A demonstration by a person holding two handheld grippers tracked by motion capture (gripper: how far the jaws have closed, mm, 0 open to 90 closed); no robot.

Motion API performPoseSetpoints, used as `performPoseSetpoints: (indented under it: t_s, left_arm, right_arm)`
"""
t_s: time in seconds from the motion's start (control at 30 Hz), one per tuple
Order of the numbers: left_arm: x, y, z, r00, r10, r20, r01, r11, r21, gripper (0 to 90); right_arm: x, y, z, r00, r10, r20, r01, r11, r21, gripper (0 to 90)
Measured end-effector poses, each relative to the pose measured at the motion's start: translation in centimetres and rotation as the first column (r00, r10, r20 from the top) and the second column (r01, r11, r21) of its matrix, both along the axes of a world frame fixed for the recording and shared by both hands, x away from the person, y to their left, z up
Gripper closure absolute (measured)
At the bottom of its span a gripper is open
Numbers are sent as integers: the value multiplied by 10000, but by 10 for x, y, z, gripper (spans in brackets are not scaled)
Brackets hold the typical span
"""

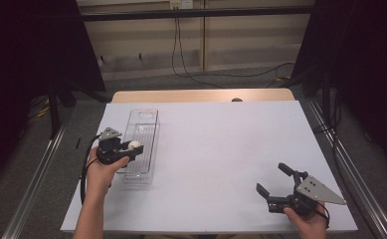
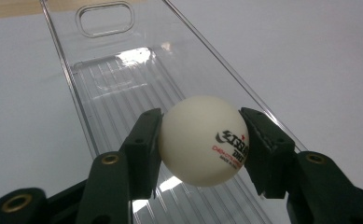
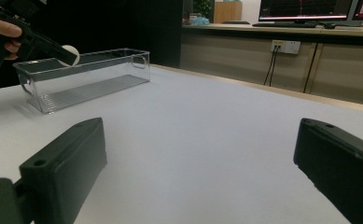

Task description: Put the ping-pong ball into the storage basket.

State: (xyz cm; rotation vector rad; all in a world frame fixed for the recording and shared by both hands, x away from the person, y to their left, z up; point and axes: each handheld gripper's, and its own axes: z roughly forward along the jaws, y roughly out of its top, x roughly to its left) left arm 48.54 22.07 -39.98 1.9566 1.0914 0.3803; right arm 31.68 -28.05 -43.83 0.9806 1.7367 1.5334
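Note:
A white ping-pong ball (image 2: 202, 140) with black and red print sits clamped between the two black jaws of my left gripper (image 1: 131, 148). That gripper holds the ball (image 1: 134, 145) just above the open top of a clear plastic bin (image 1: 142, 130) at the table's left. From the right gripper view the ball (image 3: 71, 53) hangs over the bin's near end (image 3: 34, 88). My right gripper (image 1: 274, 178) rests low over the white table near the front right, jaws spread wide with nothing between them.
The bin (image 2: 118, 84) is long and narrow, with a ribbed floor and a handle cut-out at its far end. A white sheet (image 1: 216, 149) covers the table. Metal rails run along both sides of the table, and dark curtains hang beyond.

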Motion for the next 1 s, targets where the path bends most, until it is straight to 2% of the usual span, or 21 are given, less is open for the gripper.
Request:
performPoseSetpoints:
  t_s: [0.3, 0.6, 0.67, 1.0]
  left_arm:
    - [0, 0, -2, 10000, -25, -91, 26, 10000, 73, 496]
    - [0, 1, -1, 10000, 32, -5, -32, 10000, 34, 472]
    - [-1, 0, -1, 10000, 22, 4, -22, 9999, -105, 461]
    - [-2, -1, 1, 9999, -8, 112, 9, 10000, -69, 409]
  right_arm:
    - [0, 0, 0, 10000, -11, -31, 11, 10000, 40, 21]
    - [0, 1, 0, 10000, -27, -21, 27, 10000, 31, 21]
    - [0, 1, 0, 10000, 45, -7, -45, 10000, 28, 21]
    - [0, 1, 0, 10000, 47, -7, -47, 10000, 23, 21]
